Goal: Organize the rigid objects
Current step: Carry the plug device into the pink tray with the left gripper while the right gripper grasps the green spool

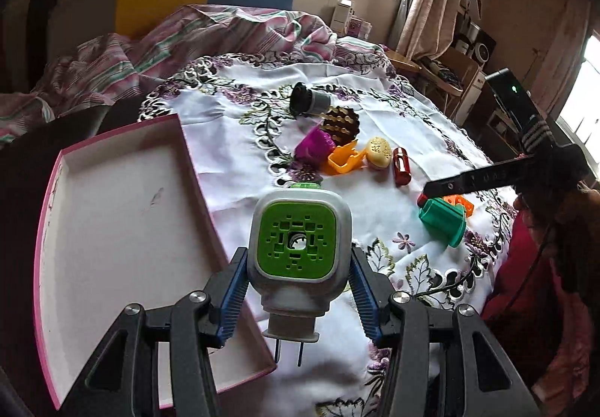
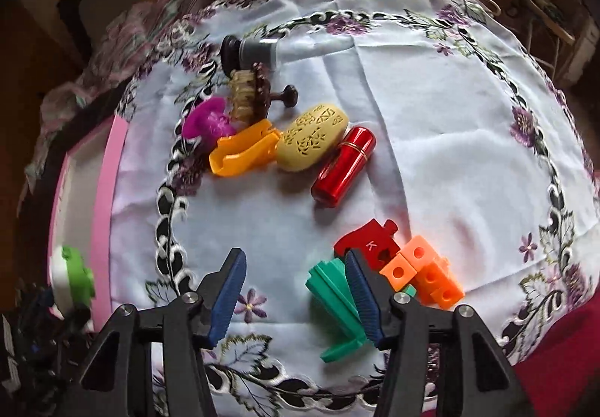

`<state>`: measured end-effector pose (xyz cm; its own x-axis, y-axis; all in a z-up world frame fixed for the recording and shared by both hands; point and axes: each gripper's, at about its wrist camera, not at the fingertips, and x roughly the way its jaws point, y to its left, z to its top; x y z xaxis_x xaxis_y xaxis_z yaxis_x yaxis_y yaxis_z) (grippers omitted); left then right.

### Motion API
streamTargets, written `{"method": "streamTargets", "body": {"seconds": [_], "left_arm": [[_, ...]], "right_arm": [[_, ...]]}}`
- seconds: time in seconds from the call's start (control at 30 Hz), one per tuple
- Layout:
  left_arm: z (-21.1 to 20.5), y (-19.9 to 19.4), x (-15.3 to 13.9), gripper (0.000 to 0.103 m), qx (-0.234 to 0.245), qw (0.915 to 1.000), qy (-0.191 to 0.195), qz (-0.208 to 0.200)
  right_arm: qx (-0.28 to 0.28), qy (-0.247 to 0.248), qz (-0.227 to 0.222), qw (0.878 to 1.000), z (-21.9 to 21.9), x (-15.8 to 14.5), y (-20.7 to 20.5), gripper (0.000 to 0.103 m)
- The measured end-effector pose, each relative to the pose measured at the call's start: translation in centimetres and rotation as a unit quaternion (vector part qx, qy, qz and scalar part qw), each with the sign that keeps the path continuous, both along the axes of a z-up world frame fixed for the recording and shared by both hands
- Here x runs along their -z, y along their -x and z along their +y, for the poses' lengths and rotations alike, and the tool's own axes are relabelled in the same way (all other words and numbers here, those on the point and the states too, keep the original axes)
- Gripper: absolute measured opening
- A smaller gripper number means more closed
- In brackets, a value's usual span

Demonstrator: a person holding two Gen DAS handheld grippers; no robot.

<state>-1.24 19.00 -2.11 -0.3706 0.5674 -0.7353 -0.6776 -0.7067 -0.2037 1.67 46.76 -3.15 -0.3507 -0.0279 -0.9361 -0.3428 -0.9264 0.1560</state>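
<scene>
My left gripper (image 1: 298,263) is shut on a white plug-in device with a green perforated face (image 1: 298,240), held above the right edge of a pink-rimmed white box (image 1: 112,229); its prongs point down. My right gripper (image 2: 296,267) is open over the cloth, its right finger beside a green ridged piece (image 2: 333,297). A red "K" piece (image 2: 369,239) and orange cubes (image 2: 427,272) lie just right of it. Farther off lie a red cylinder (image 2: 343,167), a yellow oval case (image 2: 311,141), an orange clip (image 2: 243,152), a purple toy (image 2: 206,120) and a brown comb-like piece (image 2: 251,94).
A floral embroidered white cloth (image 2: 431,117) covers the table. A dark grey-banded cylinder (image 1: 309,100) lies at the back. A striped blanket (image 1: 187,38) is bunched behind the table. Furniture and boxes stand at the right under the window.
</scene>
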Motion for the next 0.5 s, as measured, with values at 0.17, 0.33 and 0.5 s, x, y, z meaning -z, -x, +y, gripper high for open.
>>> {"method": "streamTargets", "body": {"seconds": [0.17, 0.33, 0.5], "left_arm": [[-3.5, 1.8, 0.5, 0.053, -0.039, 0.9991, -0.004, -0.014], [-7.7, 5.6, 1.1, 0.053, -0.092, 0.9955, 0.014, -0.017], [-10.7, 10.7, 1.5, 0.053, -0.139, 0.9896, 0.032, -0.015]], "right_arm": [[-0.046, -0.065, -0.079, 0.994, -0.6, 1.5, 0.0, 0.052], [-0.067, -0.108, -0.13, 0.983, -0.7, 3.7, -0.1, 0.032], [-0.083, -0.123, -0.137, 0.979, -1.1, 3.9, -0.4, 0.031]]}}
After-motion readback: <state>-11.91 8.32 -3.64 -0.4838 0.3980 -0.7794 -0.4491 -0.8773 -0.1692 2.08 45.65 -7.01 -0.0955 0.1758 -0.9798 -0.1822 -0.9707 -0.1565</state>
